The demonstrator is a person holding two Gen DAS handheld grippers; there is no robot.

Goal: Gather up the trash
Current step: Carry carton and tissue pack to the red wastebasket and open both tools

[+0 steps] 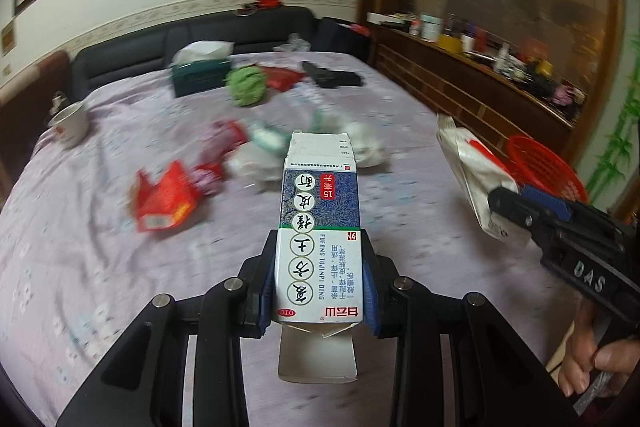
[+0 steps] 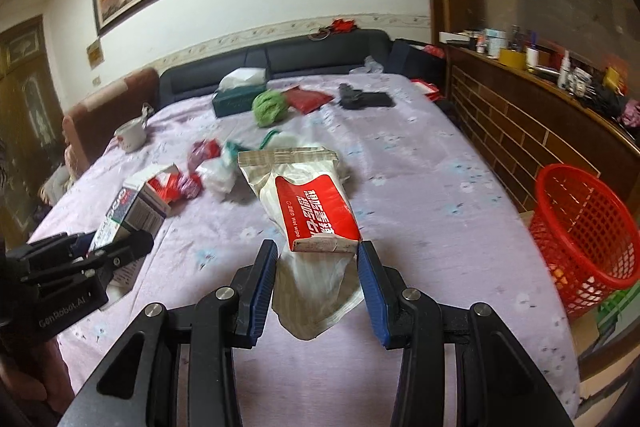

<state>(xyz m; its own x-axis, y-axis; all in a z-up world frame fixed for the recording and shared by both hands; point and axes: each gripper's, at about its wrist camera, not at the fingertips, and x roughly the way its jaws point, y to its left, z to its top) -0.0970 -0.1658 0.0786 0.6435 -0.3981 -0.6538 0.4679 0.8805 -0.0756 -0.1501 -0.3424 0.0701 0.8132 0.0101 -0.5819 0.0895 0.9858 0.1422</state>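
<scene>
A blue-and-white medicine box point(image 1: 318, 227) sits clamped in the left gripper point(image 1: 319, 267), raised over the bed point(image 1: 100, 287). The right gripper point(image 2: 318, 263) grasps a red-and-white wet-wipe pack point(image 2: 308, 203). More wrappers point(image 1: 164, 201) lie on the lilac sheet; a red basket point(image 2: 580, 231) stands beside the bed.

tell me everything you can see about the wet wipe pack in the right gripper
The wet wipe pack is a soft, crinkled white plastic pouch with a red label panel bearing white Chinese characters and the words "Wet wipe". It looks flattened and mostly empty, with a crimped seal at its far end. It is held lifted above the purple bedspread, tilted away from the camera, between the blue pads of the right gripper, whose fingers press its near end. In the left wrist view it sticks up from that gripper.
</scene>
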